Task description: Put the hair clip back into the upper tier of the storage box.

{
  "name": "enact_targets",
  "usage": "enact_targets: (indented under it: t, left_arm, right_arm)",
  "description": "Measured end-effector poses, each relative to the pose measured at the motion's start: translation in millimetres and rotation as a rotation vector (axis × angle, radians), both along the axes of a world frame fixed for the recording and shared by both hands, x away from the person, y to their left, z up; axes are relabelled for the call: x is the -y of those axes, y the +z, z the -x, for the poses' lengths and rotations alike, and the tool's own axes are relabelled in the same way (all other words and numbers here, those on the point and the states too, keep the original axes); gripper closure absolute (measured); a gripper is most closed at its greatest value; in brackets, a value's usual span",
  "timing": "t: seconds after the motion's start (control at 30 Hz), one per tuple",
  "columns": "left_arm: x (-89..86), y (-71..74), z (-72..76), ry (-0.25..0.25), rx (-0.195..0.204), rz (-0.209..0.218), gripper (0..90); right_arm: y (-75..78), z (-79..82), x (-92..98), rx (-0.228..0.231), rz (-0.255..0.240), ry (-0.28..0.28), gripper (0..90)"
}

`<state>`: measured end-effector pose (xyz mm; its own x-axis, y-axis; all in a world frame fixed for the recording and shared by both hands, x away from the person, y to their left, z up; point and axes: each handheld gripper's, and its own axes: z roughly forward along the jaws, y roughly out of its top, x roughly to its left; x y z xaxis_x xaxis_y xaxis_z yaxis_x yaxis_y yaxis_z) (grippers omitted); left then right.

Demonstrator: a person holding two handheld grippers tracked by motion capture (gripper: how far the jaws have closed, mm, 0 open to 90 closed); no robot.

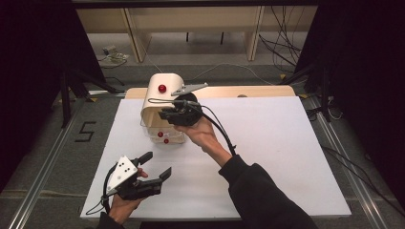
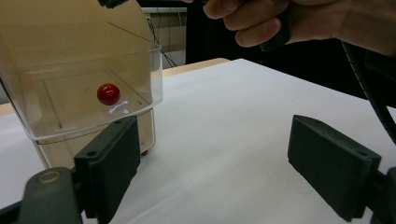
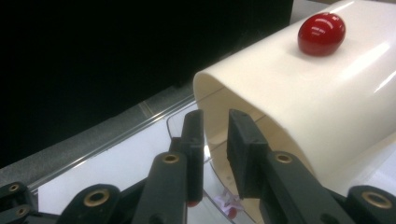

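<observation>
Right gripper (image 1: 168, 114) hangs over the clear tray (image 1: 155, 133), jaws a narrow gap apart, nothing pinched. Two red balls (image 1: 160, 134) lie inside; one red knob (image 1: 162, 88) tops the cream cover (image 1: 155, 98). Left gripper (image 1: 155, 166) rests spread wide.

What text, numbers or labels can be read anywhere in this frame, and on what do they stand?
"5": a dark numeral marked on the grey floor to the left of the white table, seen in the high view.
No lettering can be read on the cream cover, the clear tray or either claw.
</observation>
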<state>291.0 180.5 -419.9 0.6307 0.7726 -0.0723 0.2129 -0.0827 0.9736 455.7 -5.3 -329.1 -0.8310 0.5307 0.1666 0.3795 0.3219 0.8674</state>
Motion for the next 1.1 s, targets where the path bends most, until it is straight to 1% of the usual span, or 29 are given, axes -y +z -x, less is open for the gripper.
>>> enact_targets:
  t: [0.1,0.2,0.3,0.37,0.4,0.47,0.53,0.57,0.67,0.8,0.93,1.0,1.1]
  left_arm:
    - [-0.3,0.0,0.0,0.000,-0.001,0.001,16.7]
    - [-0.3,-0.1,0.0,0.000,-0.001,0.001,16.7]
    - [0.0,-0.2,-0.1,-0.001,-0.001,0.000,16.6]
    - [0.1,-0.2,-0.2,-0.001,-0.002,-0.001,16.6]
    - [0.0,-0.3,-0.3,-0.001,-0.002,-0.003,16.6]
    - [0.0,-0.3,-0.4,-0.002,-0.002,-0.004,16.6]
    - [-0.1,-0.3,-0.3,-0.002,-0.002,-0.002,16.6]
    - [-0.1,-0.3,-0.3,0.000,-0.003,-0.001,16.6]
    - [-0.3,-0.3,-0.3,0.002,-0.002,-0.001,16.6]
    - [-0.3,-0.4,-0.3,0.003,-0.003,-0.005,16.6]
    - [-0.2,-0.3,-0.1,0.004,-0.003,-0.004,16.6]
    - [-0.4,-0.4,-0.1,0.006,-0.003,-0.003,16.6]
    - [-0.6,-0.3,0.1,0.006,-0.003,-0.002,16.6]
  right_arm:
    - [4.2,2.4,4.8,0.005,-0.012,0.009,74.3]
    - [7.8,5.6,12.2,0.016,-0.037,0.019,69.3]
    - [8.3,7.8,20.1,0.013,-0.053,0.020,67.2]
    - [7.9,8.3,25.0,0.005,-0.065,0.025,65.0]
    - [7.5,8.4,27.3,-0.015,-0.083,0.032,64.0]
    - [6.4,8.2,31.4,-0.033,-0.106,0.039,62.9]
    - [6.5,9.3,35.3,-0.032,-0.099,0.038,61.8]
    - [6.2,9.5,37.1,-0.027,-0.103,0.039,60.8]
    - [5.1,9.6,43.5,-0.035,-0.123,0.034,56.0]
    - [3.7,10.7,52.2,-0.027,-0.130,0.021,51.5]
    - [2.4,13.9,60.7,-0.017,-0.118,0.015,47.8]
    - [-0.1,14.7,64.9,-0.009,-0.123,0.013,46.5]
    - [-2.6,17.2,72.4,-0.007,-0.113,0.004,44.6]
